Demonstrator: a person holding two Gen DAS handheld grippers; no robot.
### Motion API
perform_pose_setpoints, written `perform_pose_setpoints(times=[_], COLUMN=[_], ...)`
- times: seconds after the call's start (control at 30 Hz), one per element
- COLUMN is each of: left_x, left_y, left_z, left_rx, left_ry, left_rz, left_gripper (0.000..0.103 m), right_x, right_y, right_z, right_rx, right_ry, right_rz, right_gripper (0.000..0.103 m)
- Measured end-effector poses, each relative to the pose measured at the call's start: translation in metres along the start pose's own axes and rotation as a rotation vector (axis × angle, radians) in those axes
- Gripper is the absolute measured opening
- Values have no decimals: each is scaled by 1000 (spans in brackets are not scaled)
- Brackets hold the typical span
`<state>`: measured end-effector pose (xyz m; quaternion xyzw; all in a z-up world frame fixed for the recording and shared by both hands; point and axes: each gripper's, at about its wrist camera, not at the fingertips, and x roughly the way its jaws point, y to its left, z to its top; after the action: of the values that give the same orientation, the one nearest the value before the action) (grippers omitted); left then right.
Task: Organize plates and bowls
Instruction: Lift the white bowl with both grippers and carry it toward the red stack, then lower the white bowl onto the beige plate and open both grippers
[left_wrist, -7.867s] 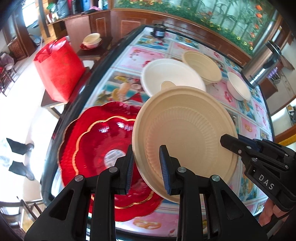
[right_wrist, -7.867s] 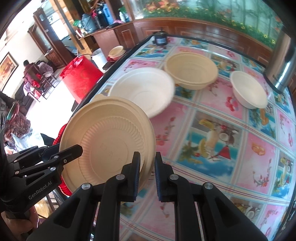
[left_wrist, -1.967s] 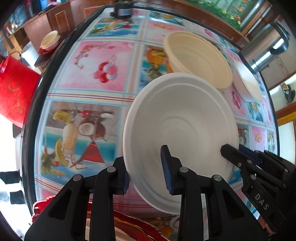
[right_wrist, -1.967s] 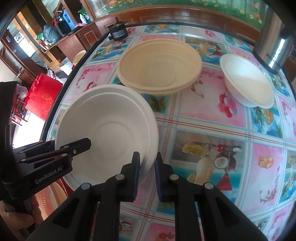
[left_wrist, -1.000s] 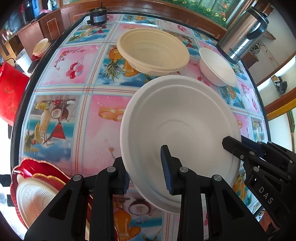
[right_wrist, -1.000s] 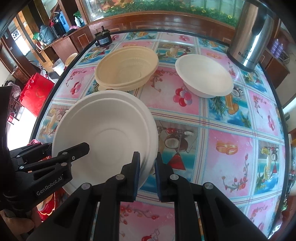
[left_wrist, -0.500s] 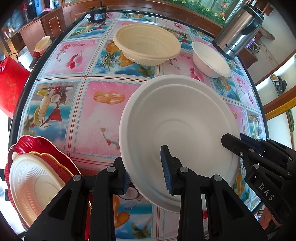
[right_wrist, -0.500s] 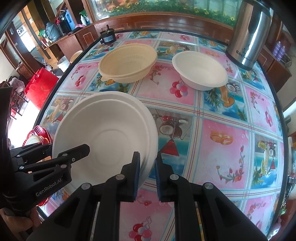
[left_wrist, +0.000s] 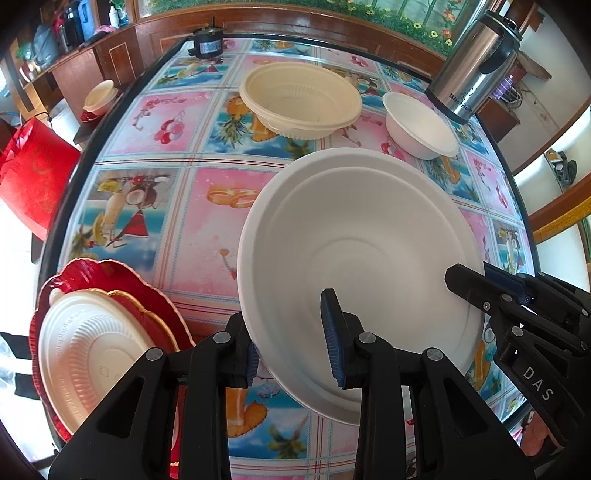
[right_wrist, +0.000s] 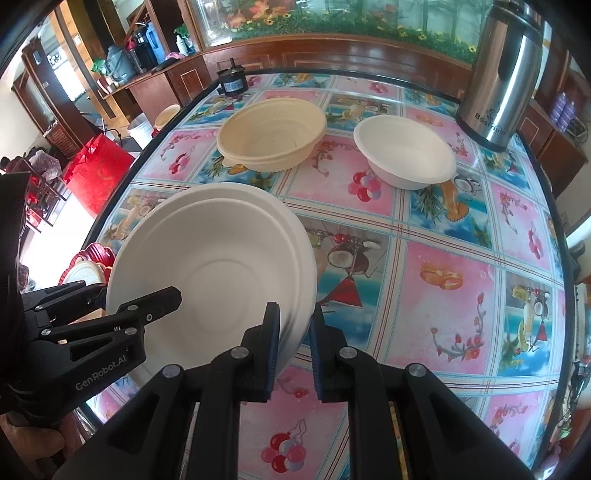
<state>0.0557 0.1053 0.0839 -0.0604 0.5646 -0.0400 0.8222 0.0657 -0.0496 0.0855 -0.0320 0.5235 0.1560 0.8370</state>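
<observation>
White bowl (left_wrist: 362, 251) clamped on opposite rims by left gripper (left_wrist: 291, 354) and right gripper (right_wrist: 293, 343), held tilted above the table (right_wrist: 443, 295) near its front edge.

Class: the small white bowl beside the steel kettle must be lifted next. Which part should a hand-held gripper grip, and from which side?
Grip the small white bowl by its thin flared rim, one finger inside, one outside. Probably come from the near side: the steel kettle crowds the far side.

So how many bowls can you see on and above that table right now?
3: a large white bowl held in the air by both grippers, a wide beige bowl at the table's far side, and a small white bowl beside the steel kettle. Nested bowls could be hidden inside these.
</observation>
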Motion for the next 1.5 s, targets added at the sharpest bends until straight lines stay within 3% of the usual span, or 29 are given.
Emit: perform_pose_setpoints(times=[0.8,1.5], left_x=[-29,-77], left_y=[33,121], left_z=[-18,-61], left_rx=[-45,-196], left_ry=[-18,-48], left_rz=[54,148], left_gripper=[30,30], right_x=[-11,-2], right_y=[38,128], right_z=[0,7], right_rx=[-63,-231], right_ry=[-25,9], right_rz=[62,183], right_gripper=[14,14])
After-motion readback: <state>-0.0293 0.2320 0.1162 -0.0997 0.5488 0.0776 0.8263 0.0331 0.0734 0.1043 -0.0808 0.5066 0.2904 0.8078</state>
